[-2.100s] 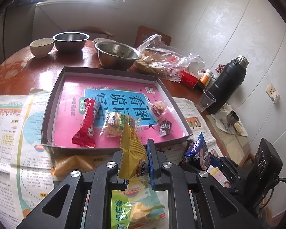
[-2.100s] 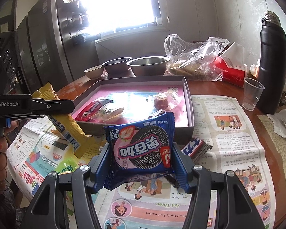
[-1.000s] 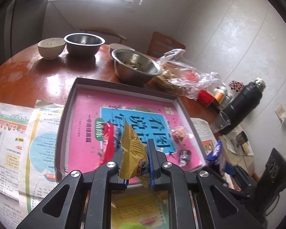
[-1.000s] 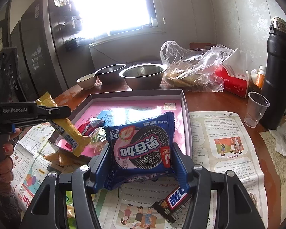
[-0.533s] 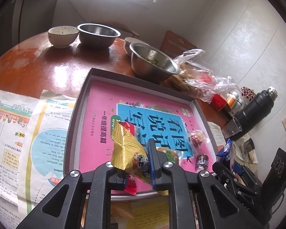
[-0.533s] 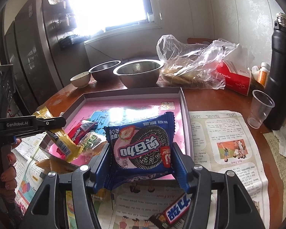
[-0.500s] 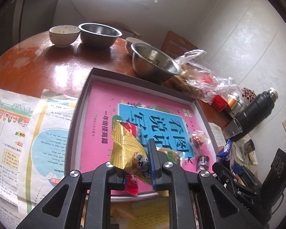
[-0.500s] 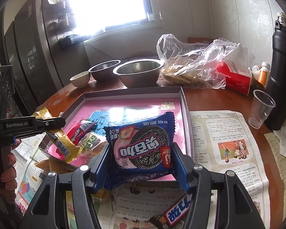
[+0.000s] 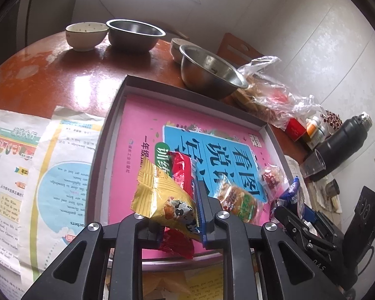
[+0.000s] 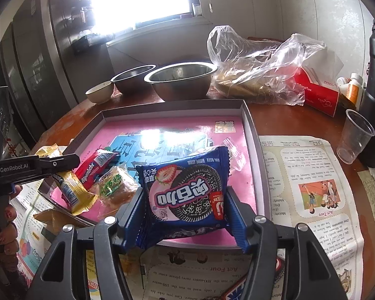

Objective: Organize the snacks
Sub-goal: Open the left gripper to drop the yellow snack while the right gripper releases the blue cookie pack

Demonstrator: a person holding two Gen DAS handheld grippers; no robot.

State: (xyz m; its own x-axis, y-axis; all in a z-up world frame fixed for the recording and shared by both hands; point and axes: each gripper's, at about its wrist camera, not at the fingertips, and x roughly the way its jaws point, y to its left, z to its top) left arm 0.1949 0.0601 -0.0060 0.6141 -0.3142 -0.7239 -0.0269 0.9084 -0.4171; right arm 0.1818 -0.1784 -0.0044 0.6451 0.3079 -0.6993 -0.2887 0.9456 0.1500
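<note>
My left gripper (image 9: 180, 215) is shut on a yellow snack packet (image 9: 160, 200) and holds it over the near edge of the shallow box (image 9: 117, 115) with the pink book cover inside. The packet also shows in the right wrist view (image 10: 72, 192). My right gripper (image 10: 187, 210) is shut on a blue cookie packet (image 10: 187, 187), held above the box's (image 10: 250, 125) near right part. A red snack bar (image 9: 182, 172), a green-labelled cake (image 9: 237, 200) and a small wrapped sweet (image 9: 271, 177) lie in the box.
Two steel bowls (image 9: 207, 72) (image 9: 135, 35) and a white bowl (image 9: 86, 35) stand behind the box. A plastic bag (image 10: 257, 72), red tissue box (image 10: 317, 95), plastic cup (image 10: 355, 135) and black flask (image 9: 342, 137) stand to the right. Newspaper (image 10: 307, 190) covers the near table.
Both grippers have moved forward over the box with their packets. The yellow packet has tilted down toward the red bar, and the blue packet is now above the box's near right part.
</note>
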